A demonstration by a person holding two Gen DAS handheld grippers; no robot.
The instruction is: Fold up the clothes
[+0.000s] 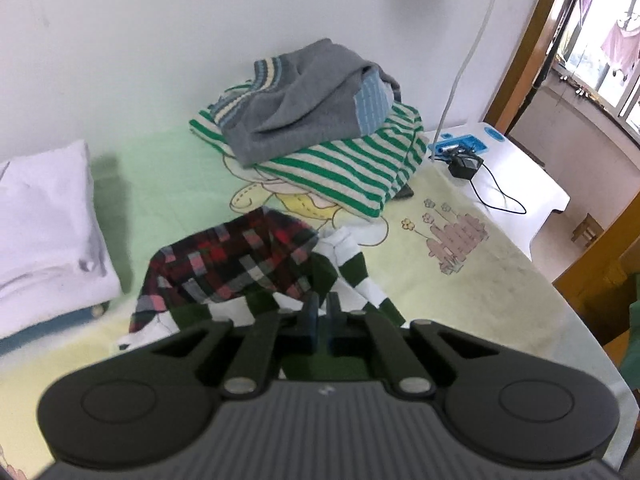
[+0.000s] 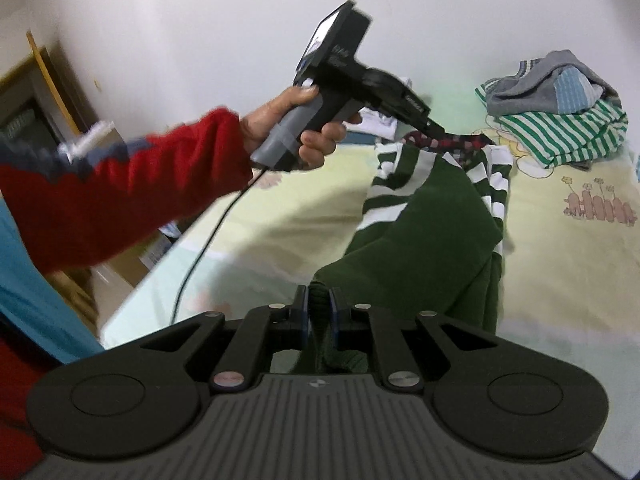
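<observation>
A dark green top (image 2: 432, 216) with green-and-white striped sleeves and a red plaid lining (image 1: 240, 264) lies on the pale yellow bed sheet (image 2: 568, 264). My right gripper (image 2: 319, 312) is shut on a thick fold of its green hem, which shows between the pads. A hand in a red sleeve holds my left gripper (image 2: 438, 130), whose tip pinches the far end of the top at the plaid part and holds it raised. In the left wrist view my left gripper (image 1: 322, 316) has its jaws together over the striped cloth (image 1: 360, 276).
At the back of the bed lies a grey sweater (image 1: 312, 112) on a green-striped shirt (image 1: 352, 168). A white pillow (image 1: 44, 216) sits at the left. Beside the bed, a white stool (image 1: 516, 172) holds a charger and cable. A person's red sleeve (image 2: 120, 196) crosses the left.
</observation>
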